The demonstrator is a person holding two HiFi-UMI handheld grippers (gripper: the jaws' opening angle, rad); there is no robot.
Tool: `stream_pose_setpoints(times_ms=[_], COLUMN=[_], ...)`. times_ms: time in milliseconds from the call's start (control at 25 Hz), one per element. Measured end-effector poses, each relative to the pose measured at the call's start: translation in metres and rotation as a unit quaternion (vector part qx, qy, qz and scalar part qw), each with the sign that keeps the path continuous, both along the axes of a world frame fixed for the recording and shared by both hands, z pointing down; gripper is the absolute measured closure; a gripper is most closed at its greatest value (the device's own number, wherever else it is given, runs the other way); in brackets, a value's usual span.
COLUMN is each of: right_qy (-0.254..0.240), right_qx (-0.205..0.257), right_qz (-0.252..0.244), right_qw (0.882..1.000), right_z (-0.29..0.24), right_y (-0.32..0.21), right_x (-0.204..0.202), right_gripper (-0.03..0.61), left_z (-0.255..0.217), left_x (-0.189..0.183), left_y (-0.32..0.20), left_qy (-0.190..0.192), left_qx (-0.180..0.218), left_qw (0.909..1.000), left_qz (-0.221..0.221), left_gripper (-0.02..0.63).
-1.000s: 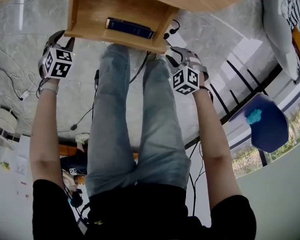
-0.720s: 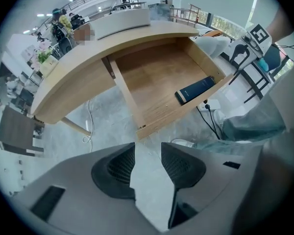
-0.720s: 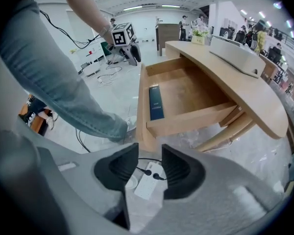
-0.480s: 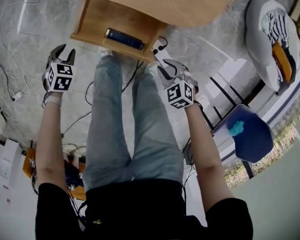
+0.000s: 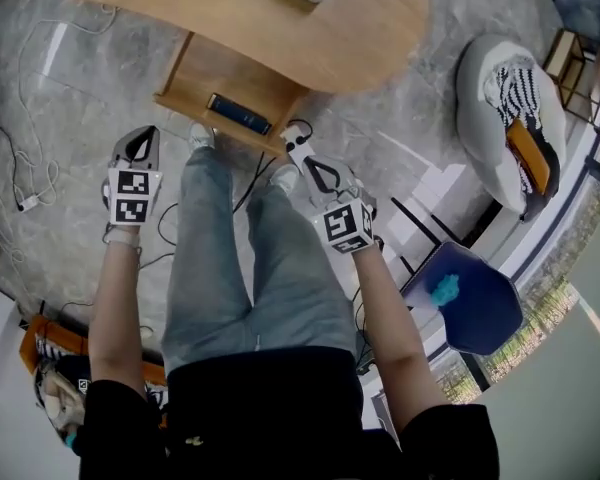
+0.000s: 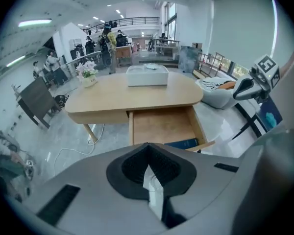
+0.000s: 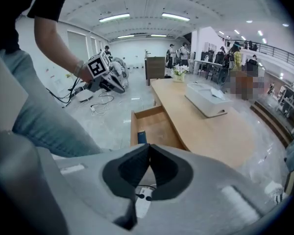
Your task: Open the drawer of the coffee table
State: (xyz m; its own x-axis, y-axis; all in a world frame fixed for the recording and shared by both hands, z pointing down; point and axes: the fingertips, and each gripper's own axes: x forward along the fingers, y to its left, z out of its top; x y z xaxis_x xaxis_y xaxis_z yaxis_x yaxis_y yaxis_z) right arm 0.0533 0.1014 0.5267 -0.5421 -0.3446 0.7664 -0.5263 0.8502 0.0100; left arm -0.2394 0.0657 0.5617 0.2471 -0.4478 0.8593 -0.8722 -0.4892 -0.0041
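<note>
As the drawer [image 6: 159, 124] is already pulled open, the left gripper [image 6: 147, 148] and right gripper [image 7: 149, 148] jaws were just closed empty; nothing more is needed.

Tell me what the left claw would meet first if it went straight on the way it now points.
Probably the open drawer: the left claw, its jaws just closed on nothing, aims at the drawer's wooden bottom beside the blue book. Depth is unclear, but nothing shows in between.
</note>
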Motion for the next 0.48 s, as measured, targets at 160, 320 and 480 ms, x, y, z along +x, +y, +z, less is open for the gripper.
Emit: stream_pose_setpoints(times_ms=[160,320,480], right_qy=[-0.027,-0.065,-0.096], right_qx=[0.014,0.026,0.033], right_qz=[0.014,0.026,0.042], right_qw=[0.999,0.997,0.994], right_z=[-0.047,-0.096,-0.145], right_y=[-0.004,-0.003,0.001], right_x=[-0.004,-0.014,-0.015], right_gripper=[0.58,0.58,0.58], left_z=[-0.051,-0.103,-0.157], left_x=[0.023,0.041,0.057], left_y=[0.008,0.019,0.025], left_qy=[0.03,0.053,0.083], left_qx=[0.02,0.034,0.051], left_qw=[0.9994,0.998,0.9945], left_qz=[-0.002,-0.009,-0.039], left_gripper=[0.598,0.599,0.6])
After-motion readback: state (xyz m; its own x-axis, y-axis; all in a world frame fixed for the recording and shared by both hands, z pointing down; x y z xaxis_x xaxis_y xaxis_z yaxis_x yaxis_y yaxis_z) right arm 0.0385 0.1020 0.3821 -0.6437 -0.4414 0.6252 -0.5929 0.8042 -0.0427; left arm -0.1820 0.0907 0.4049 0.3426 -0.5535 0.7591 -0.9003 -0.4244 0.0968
